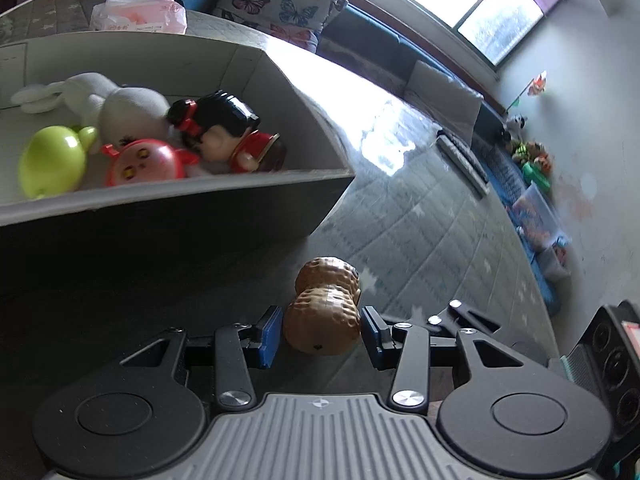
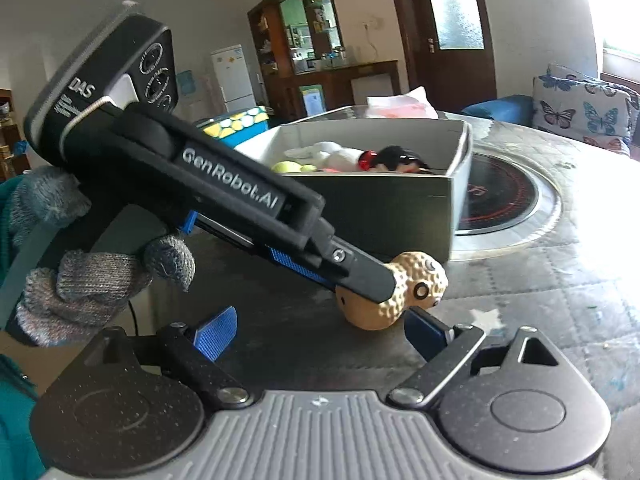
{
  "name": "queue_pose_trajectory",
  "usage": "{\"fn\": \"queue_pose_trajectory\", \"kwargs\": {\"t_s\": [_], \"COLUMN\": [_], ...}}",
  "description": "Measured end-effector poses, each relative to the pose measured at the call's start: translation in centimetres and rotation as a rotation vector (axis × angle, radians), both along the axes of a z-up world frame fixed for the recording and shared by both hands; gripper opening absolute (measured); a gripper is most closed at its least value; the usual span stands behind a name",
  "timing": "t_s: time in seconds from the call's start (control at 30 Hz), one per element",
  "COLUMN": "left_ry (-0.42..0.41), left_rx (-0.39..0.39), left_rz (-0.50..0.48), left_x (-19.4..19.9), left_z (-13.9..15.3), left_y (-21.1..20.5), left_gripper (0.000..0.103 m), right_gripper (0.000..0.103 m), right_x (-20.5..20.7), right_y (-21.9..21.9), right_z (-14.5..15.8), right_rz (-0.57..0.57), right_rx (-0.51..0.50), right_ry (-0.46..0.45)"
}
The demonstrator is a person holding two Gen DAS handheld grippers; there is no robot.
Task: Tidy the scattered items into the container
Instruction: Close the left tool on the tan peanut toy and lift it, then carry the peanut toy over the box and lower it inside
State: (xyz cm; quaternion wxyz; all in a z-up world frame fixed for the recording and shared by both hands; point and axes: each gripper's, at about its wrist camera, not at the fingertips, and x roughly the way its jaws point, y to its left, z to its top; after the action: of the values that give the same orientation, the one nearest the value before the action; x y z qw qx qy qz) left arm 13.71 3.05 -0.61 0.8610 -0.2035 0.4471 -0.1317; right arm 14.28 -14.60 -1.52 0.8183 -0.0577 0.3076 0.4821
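Observation:
A brown peanut toy lies on the quilted table right of the grey box. My left gripper is closed on the peanut's near lobe, both blue pads against its sides. In the right wrist view the left gripper grips the peanut toy on the table in front of the box. My right gripper is open and empty, just near of the peanut. The box holds a white plush rabbit, a green toy, a pink round toy and a black-haired doll.
A tissue pack sits behind the box. A round cooktop is set in the table right of the box. Remote controls lie at the table's far edge. Butterfly cushions and toys line the bench beyond.

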Motion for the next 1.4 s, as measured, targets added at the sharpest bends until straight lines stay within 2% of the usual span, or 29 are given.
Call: {"fn": "queue_pose_trajectory", "kwargs": {"t_s": [0.3, 0.6, 0.8, 1.07, 1.4], "left_ry": [0.000, -0.006, -0.017, -0.020, -0.024], "left_rx": [0.025, 0.017, 0.018, 0.046, 0.055], "left_rz": [-0.008, -0.012, -0.018, -0.038, -0.042], "left_x": [-1.6, -2.1, -2.2, -2.2, -2.4], "left_z": [0.1, 0.2, 0.4, 0.6, 0.6], "left_y": [1.0, 2.0, 2.3, 2.0, 1.9], "left_gripper": [0.046, 0.046, 0.046, 0.046, 0.046], "right_gripper": [0.092, 0.088, 0.084, 0.072, 0.070], "right_x": [-0.6, 0.6, 1.1, 1.0, 0.2], "right_y": [-0.7, 1.7, 3.1, 4.0, 4.1], "right_z": [0.1, -0.4, -1.0, -1.1, -0.9], "right_rz": [-0.065, -0.063, -0.057, -0.058, -0.065], "right_rx": [-0.018, -0.043, -0.061, -0.080, -0.097], "right_ry": [-0.001, -0.034, -0.029, -0.051, -0.077]}}
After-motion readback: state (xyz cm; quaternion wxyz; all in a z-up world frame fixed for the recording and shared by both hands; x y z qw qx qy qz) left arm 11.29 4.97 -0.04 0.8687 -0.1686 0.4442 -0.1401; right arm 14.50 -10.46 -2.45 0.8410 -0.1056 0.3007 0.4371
